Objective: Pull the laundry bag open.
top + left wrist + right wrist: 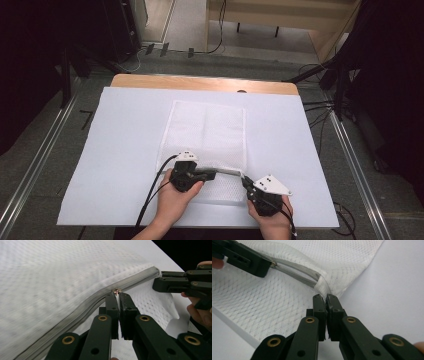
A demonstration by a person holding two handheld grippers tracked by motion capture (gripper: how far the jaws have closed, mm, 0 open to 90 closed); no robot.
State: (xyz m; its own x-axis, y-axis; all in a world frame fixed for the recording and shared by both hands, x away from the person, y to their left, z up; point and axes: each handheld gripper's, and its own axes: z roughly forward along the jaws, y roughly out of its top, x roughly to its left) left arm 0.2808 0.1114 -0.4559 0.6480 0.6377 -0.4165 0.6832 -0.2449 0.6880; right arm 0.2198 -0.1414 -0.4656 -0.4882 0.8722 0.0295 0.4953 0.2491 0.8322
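A white mesh zip bag (pixel 207 135) lies flat in the middle of the table, its grey zipper (pixel 227 171) along the near edge. My left gripper (pixel 214 175) is shut on the small brass zipper pull (pixel 116 291), partway along the zipper (pixel 82 307). My right gripper (pixel 245 181) is shut on the bag's white fabric corner (pixel 323 287) at the zipper's end (pixel 313 277). In the right gripper view the left gripper (pixel 265 266) holds the pull (pixel 273 264) at upper left. The right gripper (pixel 156 282) enters the left gripper view from the right.
A white sheet (pixel 125 150) covers the wooden table (pixel 200 82). Black stands and cables (pixel 325 110) sit on the floor around the table, with metal rails (pixel 40 160) along both sides.
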